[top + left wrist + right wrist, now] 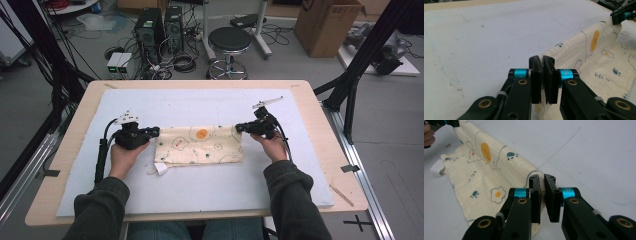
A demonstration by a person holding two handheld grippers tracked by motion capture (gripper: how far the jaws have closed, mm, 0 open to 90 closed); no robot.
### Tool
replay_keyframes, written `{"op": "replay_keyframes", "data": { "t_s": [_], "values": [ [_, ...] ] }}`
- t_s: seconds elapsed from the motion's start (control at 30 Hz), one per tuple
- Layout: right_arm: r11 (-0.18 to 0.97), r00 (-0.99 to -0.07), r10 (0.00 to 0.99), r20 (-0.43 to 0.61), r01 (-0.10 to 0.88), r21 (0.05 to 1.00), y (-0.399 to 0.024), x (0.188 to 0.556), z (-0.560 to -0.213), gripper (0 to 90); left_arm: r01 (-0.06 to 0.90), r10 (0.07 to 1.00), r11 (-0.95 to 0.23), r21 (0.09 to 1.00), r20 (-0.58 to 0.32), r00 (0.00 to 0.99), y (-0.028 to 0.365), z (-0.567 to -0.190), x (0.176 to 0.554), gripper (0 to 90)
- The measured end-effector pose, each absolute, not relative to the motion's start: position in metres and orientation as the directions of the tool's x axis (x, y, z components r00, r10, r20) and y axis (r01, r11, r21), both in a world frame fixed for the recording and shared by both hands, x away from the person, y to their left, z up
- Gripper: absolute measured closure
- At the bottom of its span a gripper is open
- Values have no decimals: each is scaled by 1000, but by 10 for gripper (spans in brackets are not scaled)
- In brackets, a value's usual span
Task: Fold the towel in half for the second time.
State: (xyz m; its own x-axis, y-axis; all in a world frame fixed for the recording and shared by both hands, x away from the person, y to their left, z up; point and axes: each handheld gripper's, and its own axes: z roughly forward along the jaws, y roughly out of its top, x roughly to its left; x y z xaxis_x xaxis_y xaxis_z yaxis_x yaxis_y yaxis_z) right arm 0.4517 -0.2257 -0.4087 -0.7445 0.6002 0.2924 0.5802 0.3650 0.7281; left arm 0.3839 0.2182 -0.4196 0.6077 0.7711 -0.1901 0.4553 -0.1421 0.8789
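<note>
On the white mat (200, 190) covering the desk (65, 170), the printed cloth (200, 146) lies flat at centre. We hold its far corners: left gripper (542, 75) and right gripper (543, 195), jaws nearly closed, each pinching fabric. To fold cleanly, we judge both corners should lift together, stay taut, and travel evenly toward the near edge.

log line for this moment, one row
scene: cream printed cloth folded flat on white mat | left claw: shut on cloth's far left corner | right claw: shut on far right corner | phase: both corners pinched
</note>
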Motion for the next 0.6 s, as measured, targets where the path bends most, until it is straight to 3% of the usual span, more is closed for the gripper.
{"op": "replay_keyframes", "data": {
  "t_s": [0.6],
  "values": [
    [437, -785, 560, 265, 551, 711, -220, 438, -402, 837, 430, 742, -159, 889, -180, 646, 222, -422, 361, 846]
  ]
}}
